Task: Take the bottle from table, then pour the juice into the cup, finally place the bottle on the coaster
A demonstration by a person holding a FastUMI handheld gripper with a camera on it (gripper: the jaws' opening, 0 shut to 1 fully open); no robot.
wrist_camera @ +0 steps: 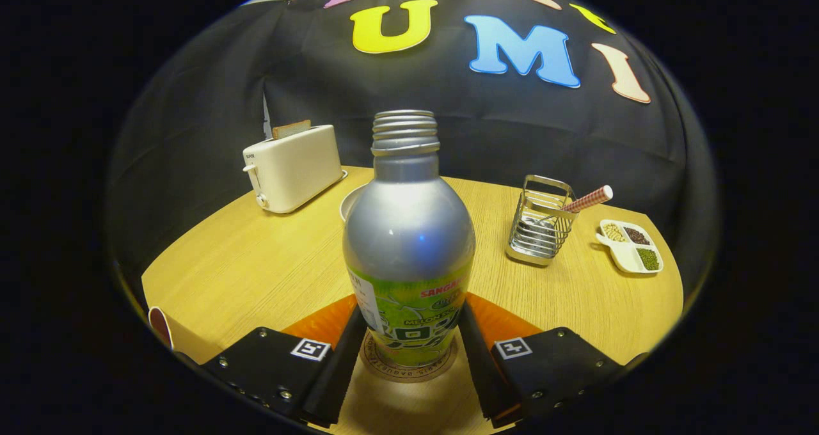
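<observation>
Tabletop (256,262) — bottle (409,243), "MELON", on coaster (409,371), between tongs (409,348).

You're looking at warm, fairly even light on the table (256,262), with the cloth wall behind staying dim. A soft highlight and a small bluish glint sit on the bottle (409,243) shoulder. The tool (409,352) fingers stand apart beside the bottle, casting shadow inward. Fisheye bending curves the table's edges; focus stays sharp centrally.
</observation>
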